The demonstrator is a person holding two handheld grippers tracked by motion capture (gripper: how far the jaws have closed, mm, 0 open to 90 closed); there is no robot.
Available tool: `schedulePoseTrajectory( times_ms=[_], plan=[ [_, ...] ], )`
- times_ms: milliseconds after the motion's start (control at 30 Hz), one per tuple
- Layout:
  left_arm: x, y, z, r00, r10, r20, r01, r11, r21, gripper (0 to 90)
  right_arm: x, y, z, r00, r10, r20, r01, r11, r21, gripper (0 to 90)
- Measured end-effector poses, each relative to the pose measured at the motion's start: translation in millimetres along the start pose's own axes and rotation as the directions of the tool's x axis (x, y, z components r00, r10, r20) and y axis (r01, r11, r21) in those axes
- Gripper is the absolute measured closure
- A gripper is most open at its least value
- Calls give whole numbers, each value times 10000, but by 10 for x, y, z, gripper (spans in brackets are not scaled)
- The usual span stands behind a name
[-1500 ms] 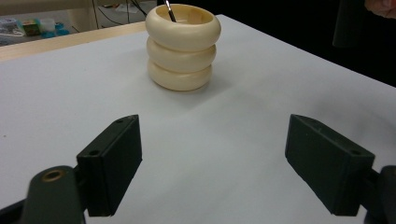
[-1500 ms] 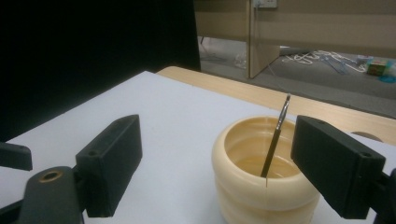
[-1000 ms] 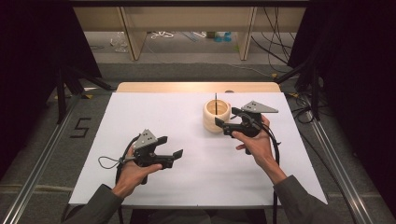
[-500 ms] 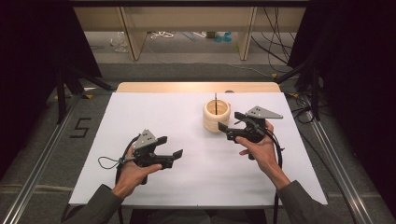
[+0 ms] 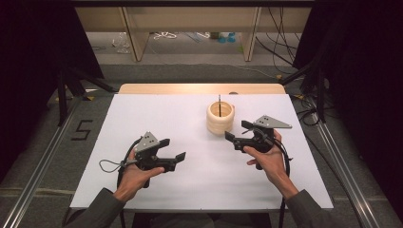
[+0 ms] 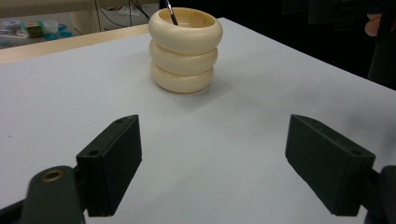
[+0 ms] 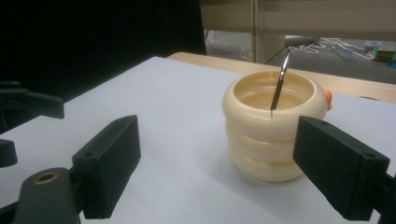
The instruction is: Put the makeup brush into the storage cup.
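White table (image 5: 190, 118) is the biggest thing, and near its far edge stands my cream pot (image 5: 220, 117), made of three fat rings stacked up, with a thin dark stick (image 7: 279, 84) leaning inside it. My right claw (image 5: 234, 134) sits just beside the pot with its jaws spread wide and nothing between them. My left claw (image 5: 172, 150) is well apart from the pot, low over the table, wide too and holding nothing.

White table sheet (image 5: 180, 118) over wooden tabletop (image 5: 199, 88); floor marking 5 (image 5: 81, 129); cables (image 5: 166, 35) on floor beyond.
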State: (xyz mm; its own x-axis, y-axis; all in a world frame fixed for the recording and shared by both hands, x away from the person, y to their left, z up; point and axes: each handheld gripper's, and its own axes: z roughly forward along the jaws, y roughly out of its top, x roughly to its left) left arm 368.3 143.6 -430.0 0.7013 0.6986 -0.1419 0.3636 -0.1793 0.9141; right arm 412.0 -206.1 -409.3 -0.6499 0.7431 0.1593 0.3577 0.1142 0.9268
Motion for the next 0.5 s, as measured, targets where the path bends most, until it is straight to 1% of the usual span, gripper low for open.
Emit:
schedulePoseTrajectory(
  times_ms=[67, 133, 167, 200, 233, 267, 300, 333, 367, 400, 433, 500],
  plan=[
    [0, 0, -1, 10000, 0, -3, 0, 10000, -4, 182, 10, -14, -27, 9998, 181, -60, -181, 9998, 77, 160],
    [-1, 2, -5, 10000, -15, -42, 15, 10000, -3, 182, 5, -34, -43, 10000, 84, 41, -84, 10000, 20, 160],
    [0, 3, -4, 10000, -28, -28, 28, 10000, -39, 182, 2, -51, -48, 9999, 98, -52, -99, 9999, -132, 160],
    [0, 3, -5, 10000, -23, -48, 23, 10000, -29, 182, 6, -62, -54, 9999, 109, -42, -110, 9998, -165, 160],
    [-1, 3, -5, 10000, -29, -48, 29, 10000, -31, 182, 14, -70, -72, 9998, 181, -37, -181, 9998, -11, 160],
    [-2, 3, -5, 10000, -26, -50, 26, 10000, -31, 182, 15, -76, -85, 9999, 123, -8, -123, 9999, 34, 160],
    [-5, 3, -6, 10000, -54, -26, 54, 10000, -34, 182, 23, -84, -95, 9998, 180, -60, -179, 9998, 73, 160],
    [-7, 3, -6, 10000, -85, -31, 85, 10000, -44, 182, 33, -100, -100, 9997, 226, -87, -226, 9997, 1, 160],
    [-5, 3, -6, 10000, -83, -32, 83, 10000, -46, 182, 32, -112, -98, 10000, 40, -13, -40, 9998, -183, 159],
    [-5, 2, -5, 10000, -88, -31, 88, 10000, -46, 182, 39, -113, -125, 10000, -5, 66, 4, 10000, 35, 160],
    [-7, 2, -6, 9999, -95, -31, 95, 9999, -51, 181, 46, -122, -128, 10000, 62, -20, -62, 10000, -3, 160],
    [-6, 2, -6, 10000, -56, -37, 56, 10000, -45, 181, 64, -137, -151, 9999, 142, -10, -142, 9999, 25, 159]
  ],
)
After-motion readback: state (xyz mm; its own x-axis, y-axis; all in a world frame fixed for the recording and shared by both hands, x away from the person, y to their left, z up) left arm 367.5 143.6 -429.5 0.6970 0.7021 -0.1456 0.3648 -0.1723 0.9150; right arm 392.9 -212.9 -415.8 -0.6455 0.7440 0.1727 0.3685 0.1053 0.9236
